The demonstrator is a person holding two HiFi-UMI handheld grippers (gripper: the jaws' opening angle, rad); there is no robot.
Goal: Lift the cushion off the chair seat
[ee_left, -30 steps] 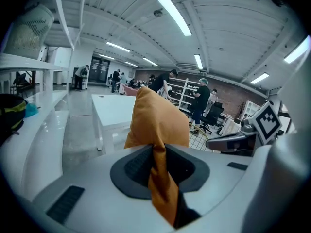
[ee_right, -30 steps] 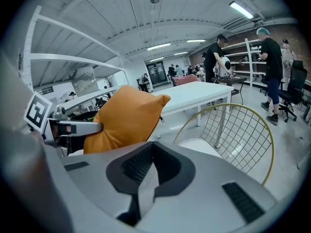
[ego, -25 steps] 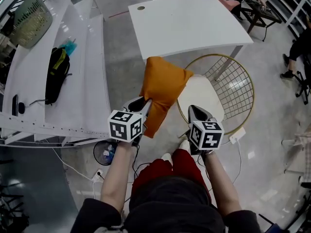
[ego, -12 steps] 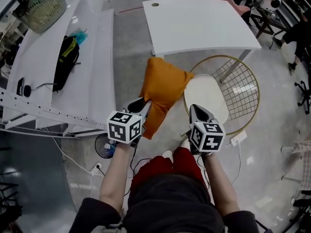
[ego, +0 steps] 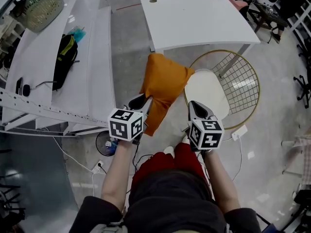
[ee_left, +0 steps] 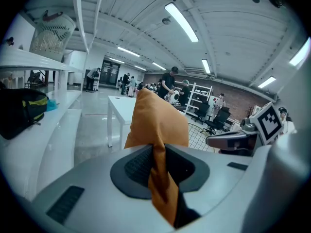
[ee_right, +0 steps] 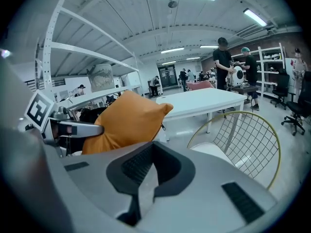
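The orange cushion [ego: 163, 89] hangs in the air left of the chair, clear of the round white seat [ego: 210, 92]. My left gripper [ego: 144, 101] is shut on the cushion's near edge; in the left gripper view the fabric [ee_left: 156, 130] is pinched between the dark pads of that gripper [ee_left: 158, 148]. My right gripper [ego: 196, 107] hovers over the seat's near left rim, shut with nothing in it. In the right gripper view the cushion [ee_right: 124, 123] is on the left, and the right gripper [ee_right: 153, 147] points between it and the gold wire chair [ee_right: 243, 140].
The chair's gold wire back [ego: 240, 84] curves round the seat's right side. A white table [ego: 199, 21] stands just beyond the cushion. White shelving [ego: 92, 81] on the left carries a black bag [ego: 63, 62] and a basket [ego: 41, 6]. Cables and a round object [ego: 104, 142] lie on the floor near my feet.
The cushion, still gripped by my left gripper, has drifted slightly away from the chair seat. My right gripper has shifted a little with it. Neither grip has changed.
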